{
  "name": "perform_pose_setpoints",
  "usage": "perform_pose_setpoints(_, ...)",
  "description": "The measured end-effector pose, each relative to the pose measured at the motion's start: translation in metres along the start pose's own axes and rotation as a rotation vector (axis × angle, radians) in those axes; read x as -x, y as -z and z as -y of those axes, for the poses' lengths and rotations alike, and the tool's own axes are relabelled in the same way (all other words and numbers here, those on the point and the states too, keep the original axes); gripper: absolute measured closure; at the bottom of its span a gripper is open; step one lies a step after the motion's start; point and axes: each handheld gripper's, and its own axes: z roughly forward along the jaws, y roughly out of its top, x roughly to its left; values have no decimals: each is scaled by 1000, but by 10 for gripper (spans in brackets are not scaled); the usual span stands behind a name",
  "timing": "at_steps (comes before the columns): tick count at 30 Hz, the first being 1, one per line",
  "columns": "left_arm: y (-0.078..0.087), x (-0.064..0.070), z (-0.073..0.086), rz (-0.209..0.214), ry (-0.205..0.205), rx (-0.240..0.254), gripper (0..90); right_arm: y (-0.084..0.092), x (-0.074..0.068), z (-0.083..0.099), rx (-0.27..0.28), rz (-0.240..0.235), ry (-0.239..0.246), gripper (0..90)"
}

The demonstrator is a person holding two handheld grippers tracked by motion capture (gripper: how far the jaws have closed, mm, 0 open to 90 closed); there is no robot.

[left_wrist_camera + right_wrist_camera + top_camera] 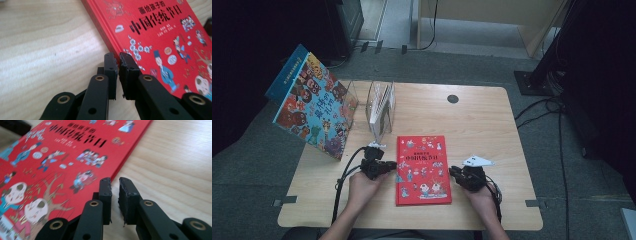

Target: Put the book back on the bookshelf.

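A: So what's on the tabletop [492,125] right now?

B: A red book [423,169] lying flat, cover up, near the front edge around 6 o'clock. The left gripper [384,166] sits right at its 9 o'clock side and the right gripper [458,174] at its 3 o'clock side, each held in a hand.

A: Jaws grabbing anything?

B: Nope. In the left gripper view the left gripper [118,57] has its jaws nearly closed, just a thin slit between them, tips right at the edge of the red book [160,32], nothing between them. Right gripper view is similar: the right gripper [114,181] has its jaws almost together, a narrow gap, empty, tips just beside the edge of the book [62,152] over bare wood.

A: Anything else around?

B: A clear rack [381,107] at 11 o'clock with a thin book in it, and a big colourful book [314,107] leaning up at the far left, at 10 o'clock.
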Motion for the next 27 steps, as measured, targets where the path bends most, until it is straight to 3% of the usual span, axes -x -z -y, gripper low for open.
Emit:
perform_pose_setpoints(3,2,1,1,12,5,-1,838,2,2,-5,16,1,-13,768)
perform_pose_setpoints(5,0,3,2,13,6,-14,839,1,5,-12,11,-33,-60,719)
perform_pose_setpoints(9,0,2,2,12,9,-22,819,-7,6,-19,-83,-96,-125,628)
perform_pose_setpoints(12,0,2,2,14,13,-29,819,-9,9,-24,-106,-86,-141,615)
perform_pose_setpoints(13,0,2,2,22,12,-27,824,-14,13,-31,-155,-111,-184,629)
perform_pose_setpoints(14,0,2,2,27,1,-24,845,-16,16,-37,-189,-124,-211,640)
perform_pose_setpoints(16,0,6,6,9,-54,2,864,-20,19,-43,-227,-139,-221,649)
perform_pose_setpoints(18,0,7,7,2,-59,9,871,-22,21,-48,-251,-135,-208,648)
perform_pose_setpoints(19,-1,5,8,32,-18,-1,871,-24,23,-51,-271,-146,-223,656)
perform_pose_setpoints(22,-3,2,9,70,41,-13,873,-26,27,-54,-298,-169,-271,663)
perform_pose_setpoints(26,-3,4,10,61,47,-8,875,-28,31,-56,-312,-185,-353,646)
perform_pose_setpoints(27,-3,4,10,64,52,-8,875,-28,31,-56,-312,-185,-353,646)
